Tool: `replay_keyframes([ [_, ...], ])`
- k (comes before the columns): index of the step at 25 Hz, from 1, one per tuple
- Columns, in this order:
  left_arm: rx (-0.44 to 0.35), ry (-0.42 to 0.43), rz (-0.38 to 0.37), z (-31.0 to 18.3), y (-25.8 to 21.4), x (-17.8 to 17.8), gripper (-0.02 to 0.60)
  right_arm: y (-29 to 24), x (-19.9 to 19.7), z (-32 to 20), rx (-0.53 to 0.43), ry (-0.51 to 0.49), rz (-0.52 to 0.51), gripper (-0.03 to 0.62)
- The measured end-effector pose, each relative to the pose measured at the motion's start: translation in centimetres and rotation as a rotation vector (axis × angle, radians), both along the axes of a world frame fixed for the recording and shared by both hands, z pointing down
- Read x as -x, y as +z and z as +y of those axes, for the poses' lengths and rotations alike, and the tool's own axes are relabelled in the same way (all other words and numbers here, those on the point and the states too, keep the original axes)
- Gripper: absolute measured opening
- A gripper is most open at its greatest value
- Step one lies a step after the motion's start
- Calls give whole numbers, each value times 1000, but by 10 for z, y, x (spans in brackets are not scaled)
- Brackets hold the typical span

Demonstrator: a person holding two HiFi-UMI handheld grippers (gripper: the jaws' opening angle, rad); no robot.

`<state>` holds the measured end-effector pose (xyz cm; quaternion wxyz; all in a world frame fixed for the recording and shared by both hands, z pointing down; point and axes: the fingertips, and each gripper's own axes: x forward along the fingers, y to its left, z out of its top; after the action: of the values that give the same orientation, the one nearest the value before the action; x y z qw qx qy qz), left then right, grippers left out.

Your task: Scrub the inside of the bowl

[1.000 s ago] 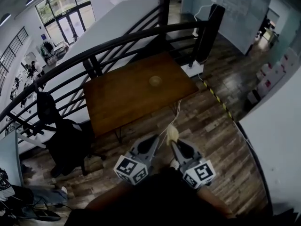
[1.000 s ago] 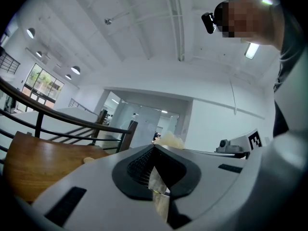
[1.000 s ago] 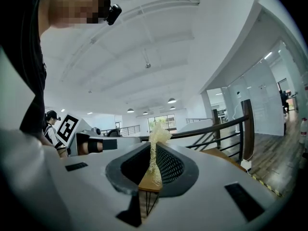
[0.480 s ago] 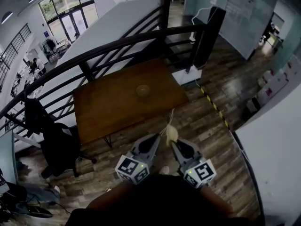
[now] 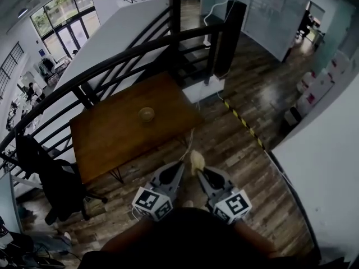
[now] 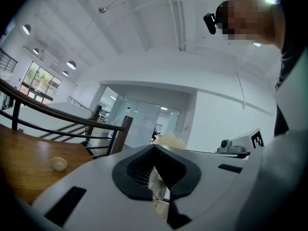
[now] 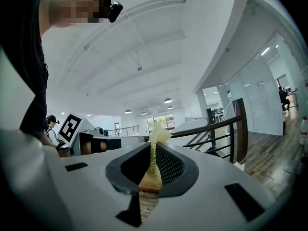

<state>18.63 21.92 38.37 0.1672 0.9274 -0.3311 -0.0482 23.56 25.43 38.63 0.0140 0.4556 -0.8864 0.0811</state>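
**Wood table [image 5: 112,139] ahead, bowl [image 5: 147,114] not yet reached**

Bowl sits near mid-table, at 11 o'clock from both grippers and well apart from them. Right gripper [image 5: 202,174] clenches a yellow scrubber [image 5: 196,161]. Left gripper [image 5: 178,168] is clamped on nothing. Best approach, by my reckoning: close in first, steady the rim with the left, then work the scrubber round inside.

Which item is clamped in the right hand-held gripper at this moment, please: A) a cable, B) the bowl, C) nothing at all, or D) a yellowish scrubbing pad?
D: in the right gripper view the right hand-held gripper has its jaws closed on a yellowish scrubbing pad, while the bowl sits apart on the wooden table.
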Motion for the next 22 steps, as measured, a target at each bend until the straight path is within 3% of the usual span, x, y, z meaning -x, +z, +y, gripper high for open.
replay_keyframes([
  [10,-20,27,-19,-13,-8,-34,-3,-12,-38,-8,-32,58,-16,40],
  [22,-15,-2,-6,-57,0,-17,-3,0,-24,-46,-1,34,10,40],
])
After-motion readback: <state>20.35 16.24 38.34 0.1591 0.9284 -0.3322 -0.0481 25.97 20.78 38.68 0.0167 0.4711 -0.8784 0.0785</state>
